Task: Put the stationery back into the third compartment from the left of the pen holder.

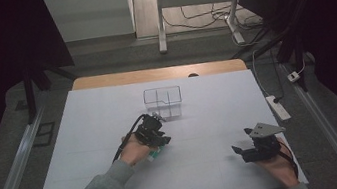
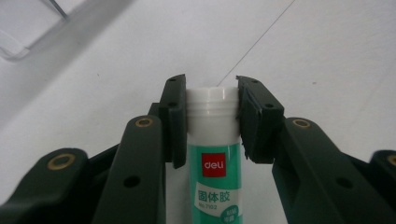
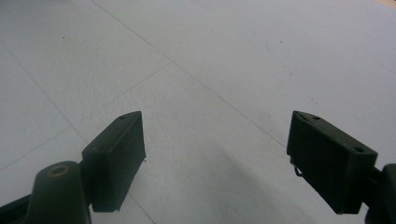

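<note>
In the left gripper view, the glue stick (image 2: 212,154) lay lengthwise between the two black jaws of the left gripper (image 2: 211,98), its white cap pointing away from the camera and its green label, with a red logo patch, running back towards the gripper's body. Both pads pressed against the sides of the white cap, one on each side, so the jaws were narrowed to the width of the cap and clamped on it. The tip of the cap reached about level with the jaw tips. Under it lay the white surface (image 2: 303,56), and the corner of a clear plastic box (image 2: 28,37) showed at the upper left.

From the high view, the left gripper (image 1: 156,144) sat near the middle of the surface (image 1: 87,137), with a bit of green and white glue stick (image 1: 154,153) at its lower edge. The clear box (image 1: 163,103) stood just beyond it.

The right gripper (image 1: 239,148) rested well apart at the right; in the right gripper view its jaws stood wide apart with nothing between them.
</note>
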{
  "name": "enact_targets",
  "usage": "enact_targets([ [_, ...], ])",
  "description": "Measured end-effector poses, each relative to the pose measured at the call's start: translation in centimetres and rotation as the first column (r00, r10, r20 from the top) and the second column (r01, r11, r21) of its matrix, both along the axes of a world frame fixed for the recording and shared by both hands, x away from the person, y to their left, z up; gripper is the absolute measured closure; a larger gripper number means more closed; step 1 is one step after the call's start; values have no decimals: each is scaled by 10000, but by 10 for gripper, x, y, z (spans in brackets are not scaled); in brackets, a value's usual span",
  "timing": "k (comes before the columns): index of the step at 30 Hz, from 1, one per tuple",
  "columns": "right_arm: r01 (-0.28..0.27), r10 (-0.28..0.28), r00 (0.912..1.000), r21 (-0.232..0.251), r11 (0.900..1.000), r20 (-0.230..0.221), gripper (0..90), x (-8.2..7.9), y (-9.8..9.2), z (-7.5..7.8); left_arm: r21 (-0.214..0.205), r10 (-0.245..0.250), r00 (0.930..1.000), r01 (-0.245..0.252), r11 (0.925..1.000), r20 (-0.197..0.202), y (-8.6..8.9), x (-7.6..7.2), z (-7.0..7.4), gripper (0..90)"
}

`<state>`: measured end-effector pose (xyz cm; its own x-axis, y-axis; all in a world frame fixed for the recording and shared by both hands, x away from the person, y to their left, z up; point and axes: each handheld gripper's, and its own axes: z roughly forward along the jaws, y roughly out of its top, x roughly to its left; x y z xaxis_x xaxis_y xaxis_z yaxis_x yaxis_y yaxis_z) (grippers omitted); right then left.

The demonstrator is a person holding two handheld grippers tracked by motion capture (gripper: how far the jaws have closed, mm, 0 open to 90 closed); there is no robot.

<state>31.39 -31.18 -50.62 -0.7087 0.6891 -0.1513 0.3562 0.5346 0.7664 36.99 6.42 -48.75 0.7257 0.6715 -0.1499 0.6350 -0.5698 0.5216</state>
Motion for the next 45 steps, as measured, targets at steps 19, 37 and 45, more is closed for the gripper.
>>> enact_targets([
  [19, -13, 13, 10000, 67, 10000, 57, 191, -1, 0, 1, -1541, 509, 9860, -261, 9877, 1590, 35, -15, 25, 646],
  [37, -48, 46, 9999, 277, 9996, 95, 192, -1, 1, 1, -2684, 939, 9612, -216, 9631, 2594, 55, -21, 34, 646],
  [45, -67, 65, 9999, 258, 9996, 103, 192, 0, 1, 1, -3299, 1175, 9505, -169, 9439, 2876, 60, -21, 37, 646],
])
